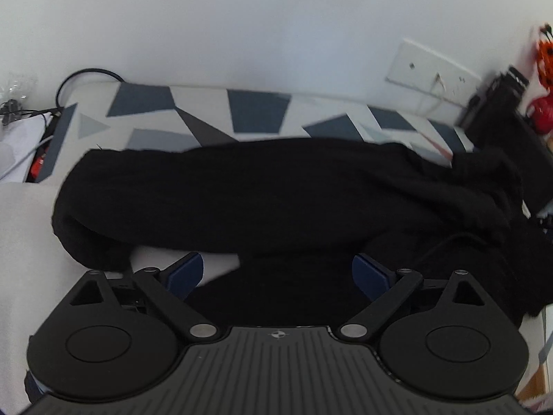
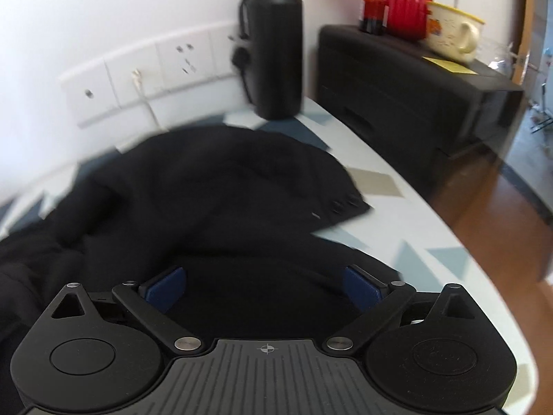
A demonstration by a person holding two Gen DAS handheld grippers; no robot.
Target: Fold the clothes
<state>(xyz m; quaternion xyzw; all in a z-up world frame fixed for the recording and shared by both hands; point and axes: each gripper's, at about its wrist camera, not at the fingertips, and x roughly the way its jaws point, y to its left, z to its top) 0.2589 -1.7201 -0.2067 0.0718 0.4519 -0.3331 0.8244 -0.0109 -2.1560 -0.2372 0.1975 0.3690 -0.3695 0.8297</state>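
While there's not much in the way of containers, the right wrist view has a few: a tall black bottle [image 2: 274, 41] with its lid on standing at the top centre, right by the wall, a small red jar [image 2: 373, 8], a red ribbed vase [image 2: 408, 3] with orange stuff poking out the top, and a cream mug [image 2: 452, 31] with something thin sticking out of it. Can't see what's inside the bottle or jar. The jar, vase and mug all sit on a dark cabinet [image 2: 397, 86] at the upper right.

That same view also shows wood floor [image 2: 501, 200] down the right edge and a row of white wall sockets [image 2: 145, 69] at the upper left. Only the left wrist view gets the black cable [image 1: 86, 72] looping at the upper left and some clutter in the far left corner, too blurry to name.

Surface is a counter [image 1: 259, 114] covered in a white cloth with grey and blue geometric shapes, pushed against a plain white wall. The black garment [image 1: 259, 190] lies bunched across the middle of it, filling the centre of both frames.

Left gripper [image 1: 278, 273] is spread wide, blue pads on either side of the black fabric at the bottom of the frame, not clamping it. Right gripper [image 2: 264, 285] is also wide apart, hanging over the garment's near edge.
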